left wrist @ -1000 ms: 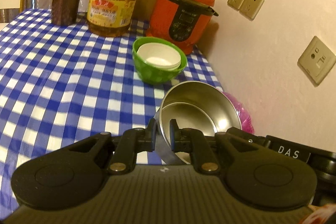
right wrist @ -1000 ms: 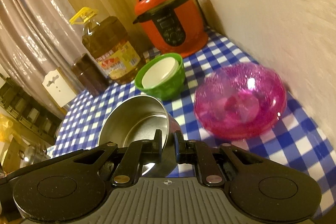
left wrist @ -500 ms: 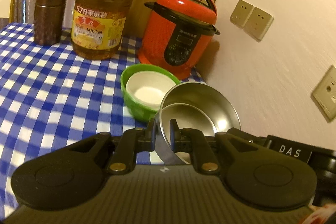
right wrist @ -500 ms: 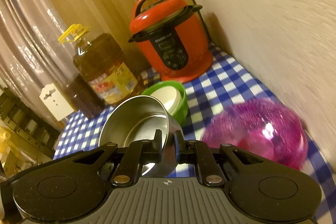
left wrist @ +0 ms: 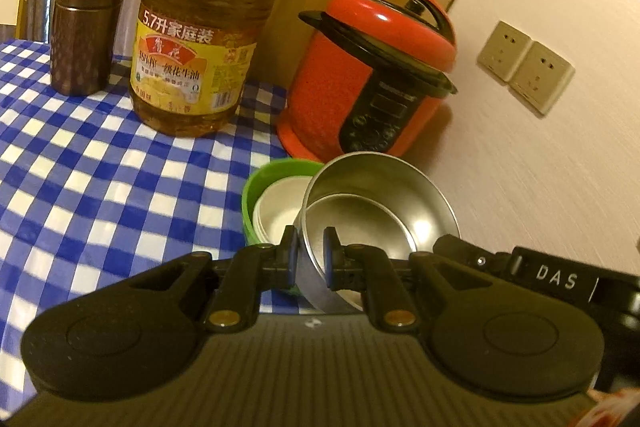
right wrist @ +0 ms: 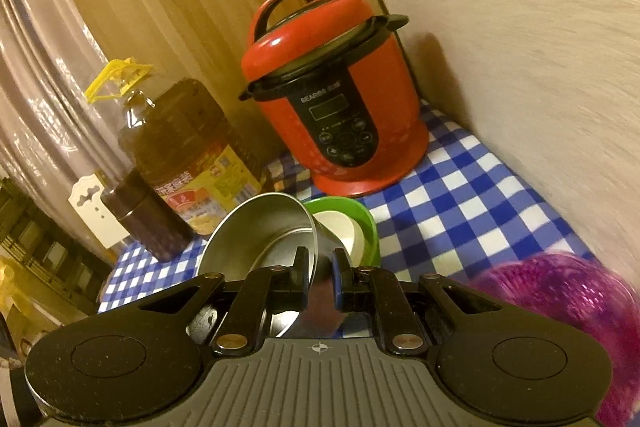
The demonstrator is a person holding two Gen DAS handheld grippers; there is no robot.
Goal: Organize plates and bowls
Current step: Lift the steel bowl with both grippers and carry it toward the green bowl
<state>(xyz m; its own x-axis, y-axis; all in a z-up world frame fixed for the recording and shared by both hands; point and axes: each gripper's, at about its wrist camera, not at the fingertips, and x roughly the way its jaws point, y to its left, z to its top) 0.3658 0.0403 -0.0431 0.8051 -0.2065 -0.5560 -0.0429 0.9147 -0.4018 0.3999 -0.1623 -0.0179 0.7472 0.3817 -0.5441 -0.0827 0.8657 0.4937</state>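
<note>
Both grippers grip one steel bowl (left wrist: 380,203) by its rim, one on each side. My left gripper (left wrist: 310,247) is shut on the near rim, and the steel bowl (right wrist: 260,231) shows the same in the right wrist view, where my right gripper (right wrist: 320,269) is shut on its right wall. The bowl hangs over a green bowl (left wrist: 260,187) that holds a white bowl (left wrist: 280,215); the green bowl (right wrist: 364,223) and white bowl (right wrist: 340,227) peek out past the steel rim. A pink glass bowl (right wrist: 560,291) lies at the lower right.
A red pressure cooker (left wrist: 372,83) stands just behind the bowls by the wall. A big oil bottle (left wrist: 200,39) and a brown canister (left wrist: 86,27) stand to its left on the blue checked tablecloth (left wrist: 100,167). Wall sockets (left wrist: 526,67) are on the right.
Both grippers carried the steel bowl forward toward the cooker; it now overlaps the green bowl. The pink bowl slid back to the right view's lower right corner.
</note>
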